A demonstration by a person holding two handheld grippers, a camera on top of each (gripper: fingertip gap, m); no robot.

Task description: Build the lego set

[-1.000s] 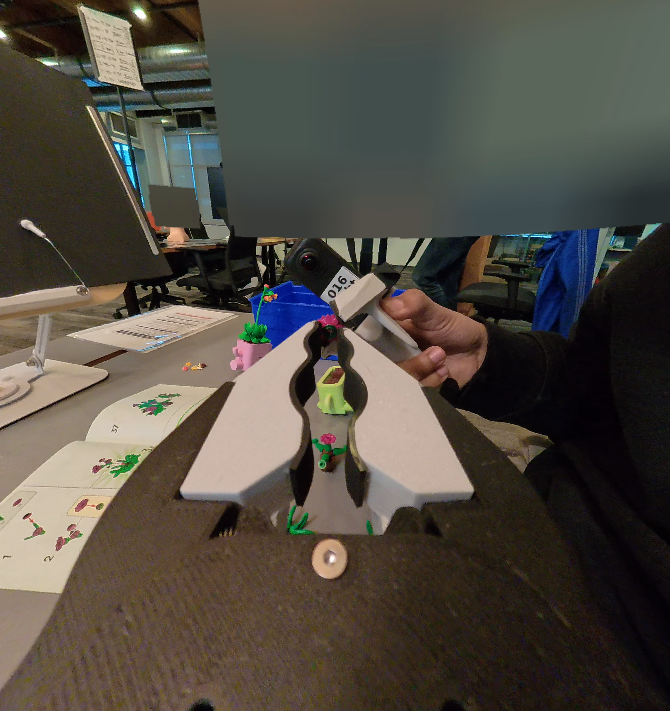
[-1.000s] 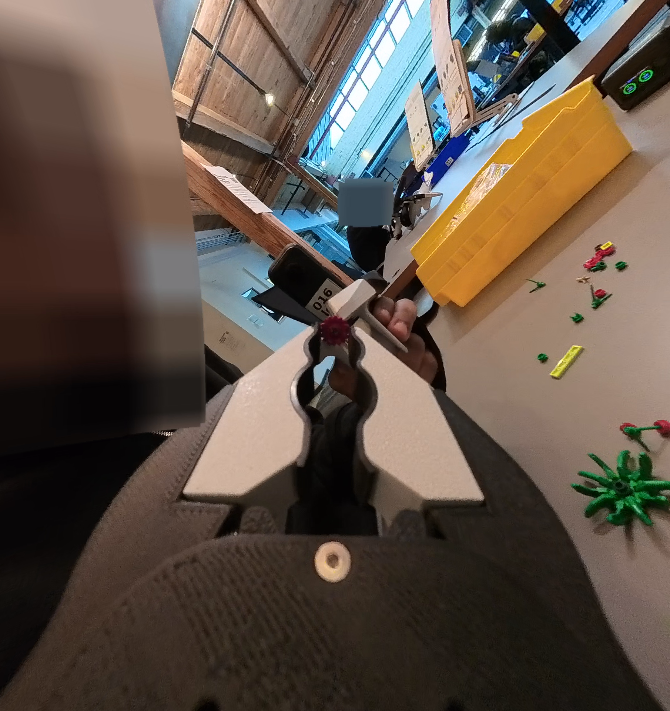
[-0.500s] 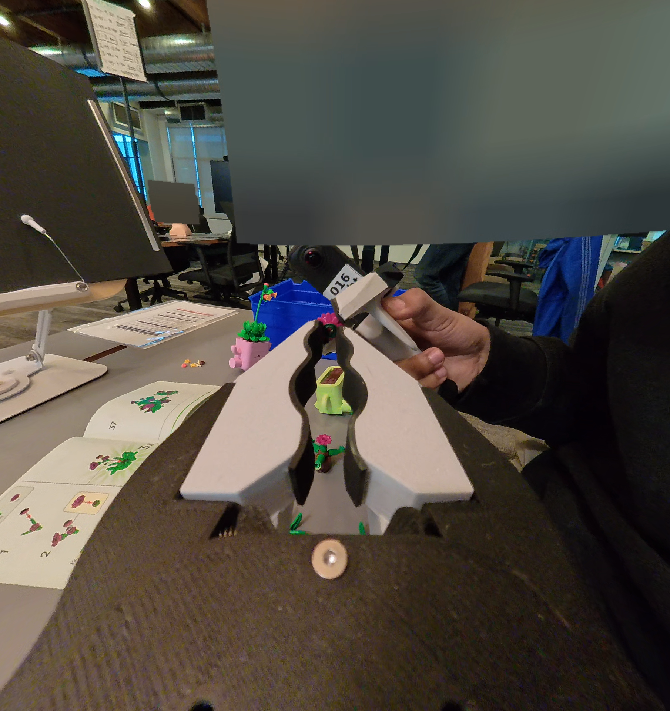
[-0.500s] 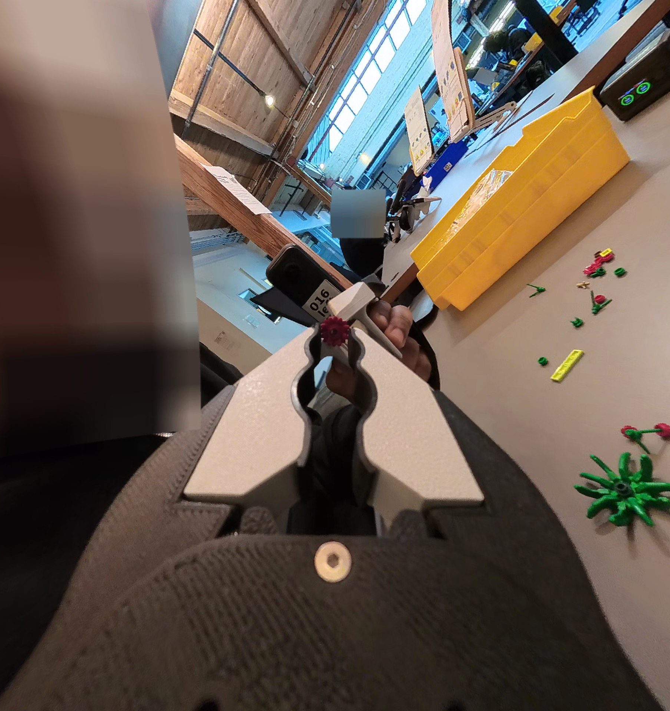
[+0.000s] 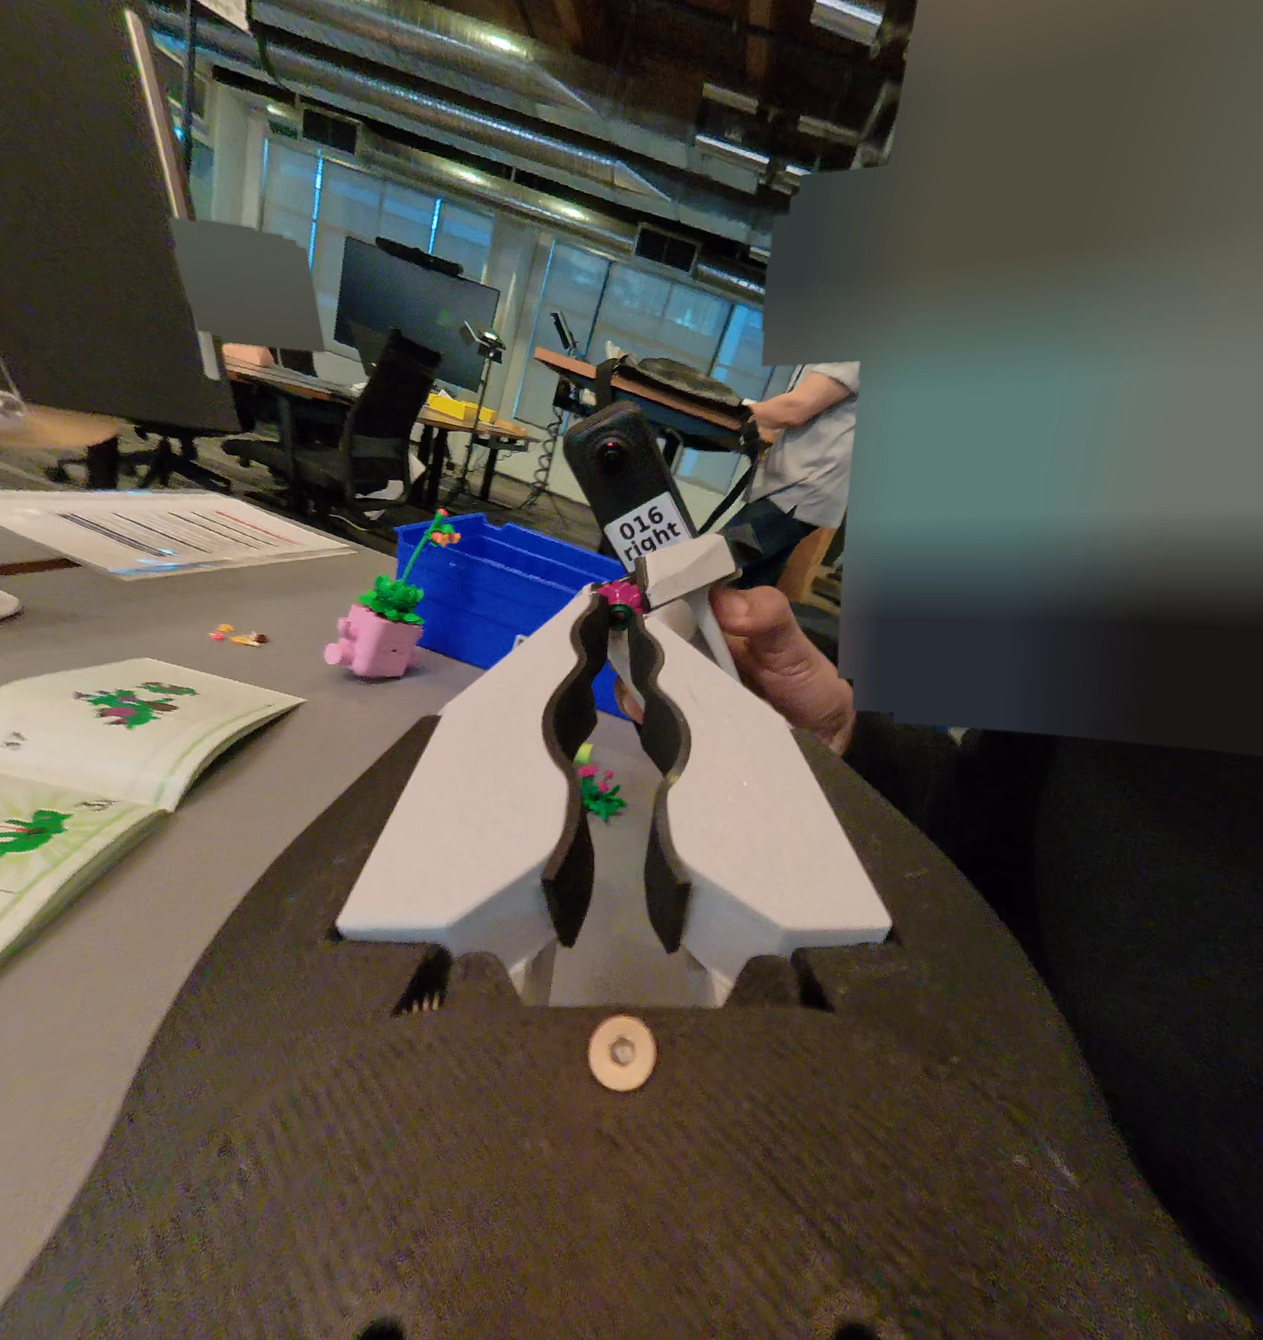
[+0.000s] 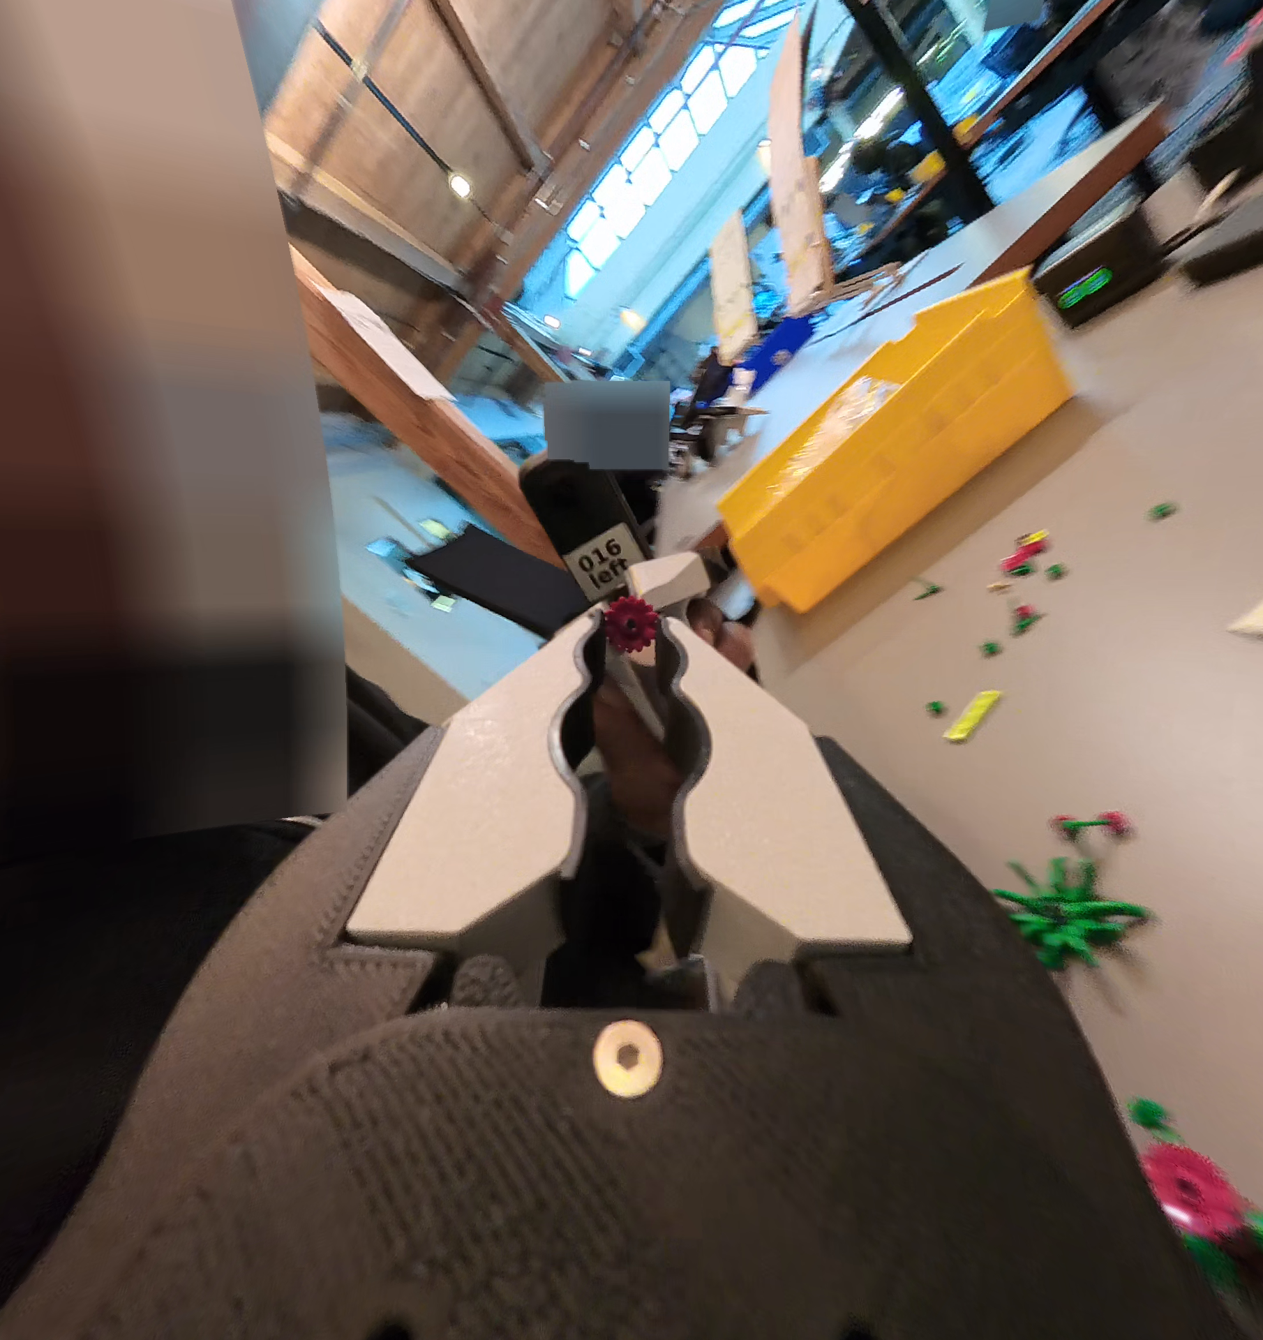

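Observation:
Both grippers meet tip to tip above the grey table [image 5: 179,834]. My left gripper [image 5: 618,605] is shut on a small dark green stem piece topped by a magenta flower [image 5: 620,596]. My right gripper [image 6: 630,625] is shut on the same magenta flower [image 6: 630,622], which faces its camera. The right gripper also shows in the left wrist view [image 5: 676,573], held by a hand. The left gripper also shows in the right wrist view [image 6: 668,576]. A pink pot with a green plant [image 5: 375,642] stands on the table. The right wrist view is blurred.
An open instruction booklet [image 5: 106,732] lies at the left, with a blue bin [image 5: 498,587] behind the pot. A small flower sprig [image 5: 596,787] lies under the left gripper. A yellow bin [image 6: 904,449], a green leaf piece [image 6: 1063,913], a yellow bar [image 6: 973,714] and loose flowers lie at the right. Both grippers' tips are close together, under 4 cm apart.
Both grippers have risen and tilted together, still shut on the flower piece. The lime pot seen between the left fingers earlier is out of sight.

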